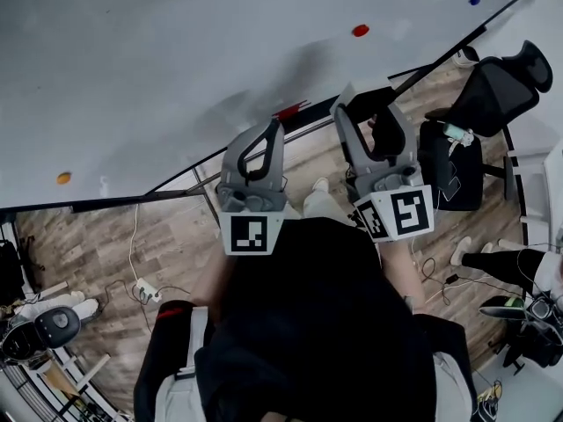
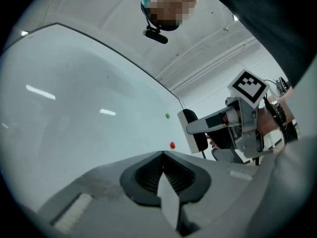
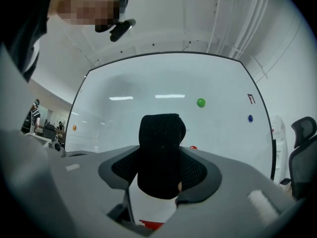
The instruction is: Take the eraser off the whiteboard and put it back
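"Where was the eraser [image 3: 159, 148]?"
"Gripped in the fingers of the right gripper [image 3: 161, 155], in front of the whiteboard [image 3: 148, 83]."
"And the left gripper [image 2: 163, 155]?"
"Fingers pressed together, nothing between them."

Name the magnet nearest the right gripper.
The red magnet, just beyond the right gripper and its eraser; green, blue and orange lie farther off.
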